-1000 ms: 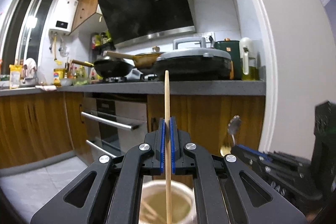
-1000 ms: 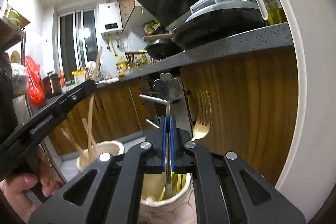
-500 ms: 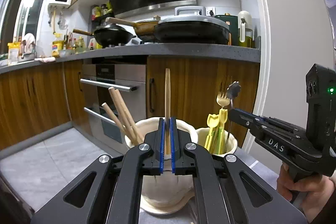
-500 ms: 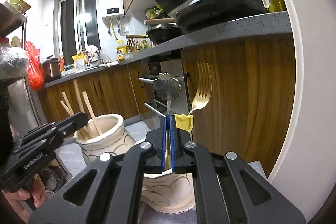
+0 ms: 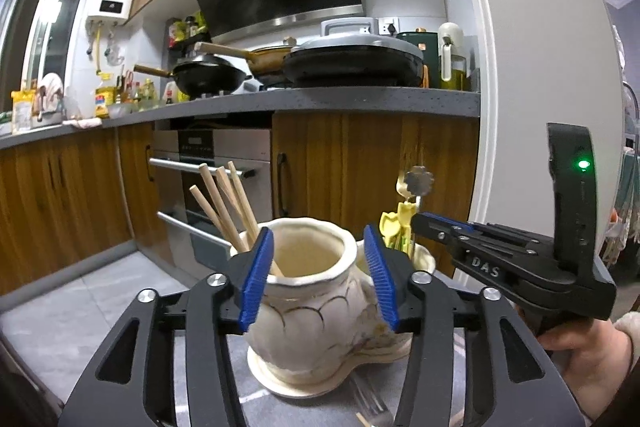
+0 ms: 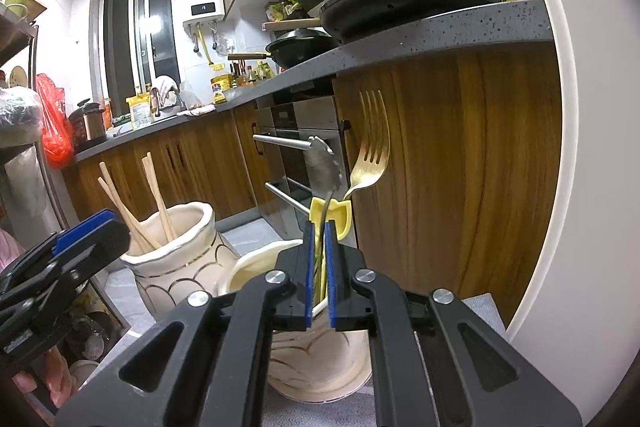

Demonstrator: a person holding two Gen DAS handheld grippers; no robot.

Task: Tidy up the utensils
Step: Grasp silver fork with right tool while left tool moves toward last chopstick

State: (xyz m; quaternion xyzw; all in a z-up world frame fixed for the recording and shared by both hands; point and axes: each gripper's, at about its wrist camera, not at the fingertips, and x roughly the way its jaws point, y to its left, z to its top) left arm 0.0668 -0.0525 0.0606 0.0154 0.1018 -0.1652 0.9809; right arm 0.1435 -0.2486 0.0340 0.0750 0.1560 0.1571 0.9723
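Note:
My left gripper (image 5: 316, 273) is open and empty, its blue pads either side of the mouth of a cream ceramic jar (image 5: 316, 319) that holds several wooden chopsticks (image 5: 224, 207). My right gripper (image 6: 318, 273) has opened slightly; the silver flower-ended spoon (image 6: 326, 169) leans between its pads, standing in a second cream jar (image 6: 316, 367) with a gold fork (image 6: 370, 155) and yellow utensils (image 6: 334, 217). The chopstick jar also shows at the left of the right wrist view (image 6: 180, 259). The right gripper shows at the right of the left wrist view (image 5: 424, 219).
Both jars stand on a grey surface (image 5: 60, 327). Behind are wooden cabinets (image 5: 380, 163), an oven (image 5: 212, 167) and a grey counter (image 5: 320, 103) with pans. A white wall (image 6: 580, 187) is close on the right. A loose fork (image 5: 368, 403) lies before the jar.
My left gripper opened and let the chopstick go; it now leans in the jar with the others. My right gripper lowered the spoon into the second jar and loosened its pads.

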